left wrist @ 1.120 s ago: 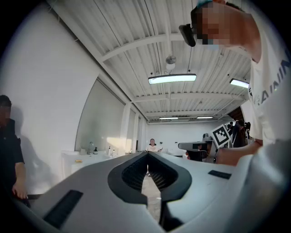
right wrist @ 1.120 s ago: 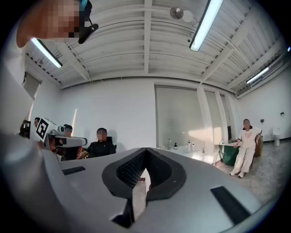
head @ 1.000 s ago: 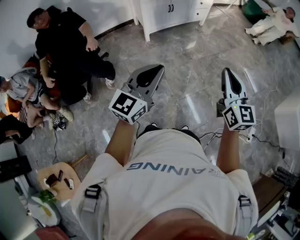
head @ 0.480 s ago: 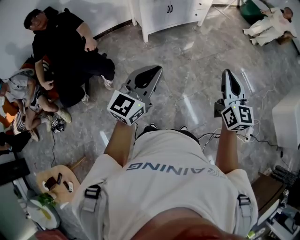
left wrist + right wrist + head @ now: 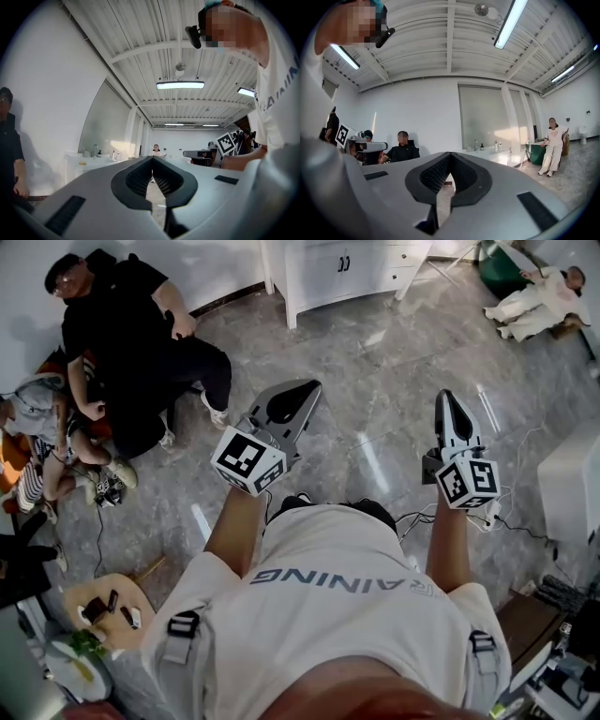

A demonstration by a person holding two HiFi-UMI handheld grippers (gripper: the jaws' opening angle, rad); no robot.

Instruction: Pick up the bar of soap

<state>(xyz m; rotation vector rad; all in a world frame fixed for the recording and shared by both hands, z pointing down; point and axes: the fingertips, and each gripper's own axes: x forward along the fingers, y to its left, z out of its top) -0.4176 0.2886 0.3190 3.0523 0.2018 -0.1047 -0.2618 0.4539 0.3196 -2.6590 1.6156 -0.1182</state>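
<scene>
No bar of soap shows clearly. A small yellowish thing (image 5: 82, 163) lies on the white counter (image 5: 101, 161) in the left gripper view, too small to name. My left gripper (image 5: 315, 384) is held at waist height over the floor, shut and empty, and its tips (image 5: 152, 157) meet. My right gripper (image 5: 448, 394) hangs beside it, also shut with nothing in it, its tips (image 5: 450, 153) together. Both point toward the white cabinet (image 5: 356, 266) at the far side.
A person in black (image 5: 131, 329) sits at the left, with others beside. A person in white (image 5: 539, 298) is at the far right near a green tub (image 5: 534, 153). Bottles (image 5: 487, 146) stand on the counter. Cables (image 5: 511, 519) lie on the floor; a round wooden table (image 5: 103, 607) is behind me, left.
The view has shifted a little: more of the white cabinet shows, and both grippers sit slightly lower and to the left. Both stay shut.
</scene>
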